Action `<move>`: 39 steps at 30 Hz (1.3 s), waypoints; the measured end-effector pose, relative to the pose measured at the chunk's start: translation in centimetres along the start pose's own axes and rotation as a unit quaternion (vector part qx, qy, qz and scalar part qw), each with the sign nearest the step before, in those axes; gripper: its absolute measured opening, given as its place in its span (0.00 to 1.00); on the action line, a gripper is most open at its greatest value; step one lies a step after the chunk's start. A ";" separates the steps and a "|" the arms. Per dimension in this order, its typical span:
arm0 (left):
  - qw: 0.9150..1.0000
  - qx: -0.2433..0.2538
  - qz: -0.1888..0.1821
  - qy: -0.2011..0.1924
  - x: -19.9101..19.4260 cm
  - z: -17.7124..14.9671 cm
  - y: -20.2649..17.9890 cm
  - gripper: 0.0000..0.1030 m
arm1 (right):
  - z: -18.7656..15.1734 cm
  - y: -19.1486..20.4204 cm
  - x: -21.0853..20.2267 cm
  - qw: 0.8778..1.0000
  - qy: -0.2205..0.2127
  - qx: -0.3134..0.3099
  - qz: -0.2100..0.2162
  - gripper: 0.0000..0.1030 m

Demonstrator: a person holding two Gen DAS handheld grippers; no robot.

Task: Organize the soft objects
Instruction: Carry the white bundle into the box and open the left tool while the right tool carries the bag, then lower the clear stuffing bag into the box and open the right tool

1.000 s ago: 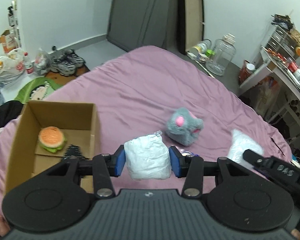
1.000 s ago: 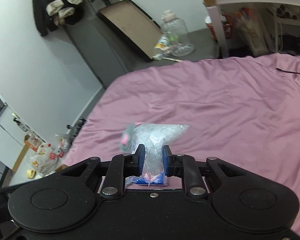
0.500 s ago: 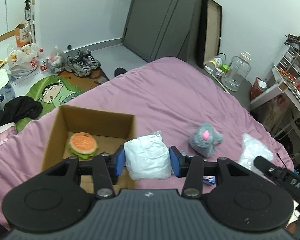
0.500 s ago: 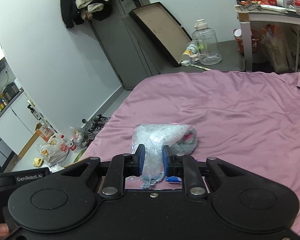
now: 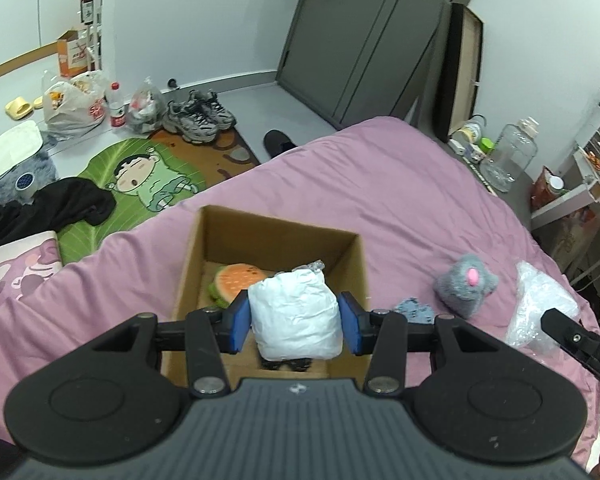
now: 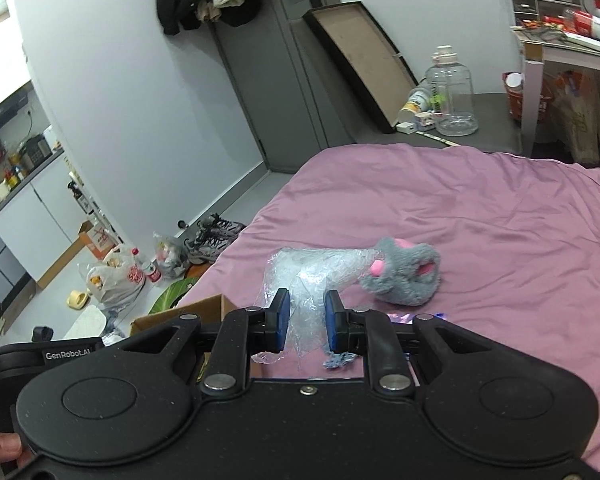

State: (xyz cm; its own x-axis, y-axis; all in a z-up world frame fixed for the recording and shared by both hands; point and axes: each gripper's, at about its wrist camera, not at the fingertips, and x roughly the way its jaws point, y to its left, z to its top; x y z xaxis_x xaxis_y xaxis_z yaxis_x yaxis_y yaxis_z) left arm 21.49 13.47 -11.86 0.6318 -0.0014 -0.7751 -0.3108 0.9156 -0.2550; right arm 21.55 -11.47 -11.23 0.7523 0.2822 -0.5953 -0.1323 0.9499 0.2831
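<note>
My left gripper is shut on a white wrapped bundle and holds it above the open cardboard box on the pink bed. A burger plush lies inside the box. My right gripper is shut on a clear bubble-wrap bag, held above the bed; the bag also shows in the left wrist view. A grey mouse plush lies on the bed just beyond it, also in the left wrist view. A small blue-grey fuzzy piece lies right of the box.
The pink bedsheet runs to the left edge, with a floor mat, shoes and bags below. A desk and a large clear jug stand past the far side.
My left gripper moved left with the white bundle, from beside the box to over it. My right gripper rose and turned with the bubble-wrap bag; the mouse plush now shows beside it.
</note>
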 end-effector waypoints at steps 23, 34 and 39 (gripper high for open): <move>0.998 -0.047 -0.010 0.045 3.8 -0.1 5.6 0.48 | -1.8 7.1 4.0 0.998 0.019 -0.053 0.003 0.18; 0.998 -0.057 -0.019 0.024 2.1 1.2 6.8 0.50 | -2.1 10.0 5.8 0.998 0.018 -0.064 0.020 0.18; 0.998 -0.061 -0.017 0.023 1.9 1.4 7.3 0.50 | -2.2 10.5 6.2 0.997 0.021 -0.063 0.027 0.18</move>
State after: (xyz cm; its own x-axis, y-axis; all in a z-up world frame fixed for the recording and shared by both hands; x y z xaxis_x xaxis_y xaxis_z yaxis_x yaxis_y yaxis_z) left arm 21.44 20.73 -14.38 0.6118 -0.0529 -0.7892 -0.3751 0.8590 -0.3484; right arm 23.44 0.51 -13.59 0.7151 0.3353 -0.6133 -0.2532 0.9421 0.2199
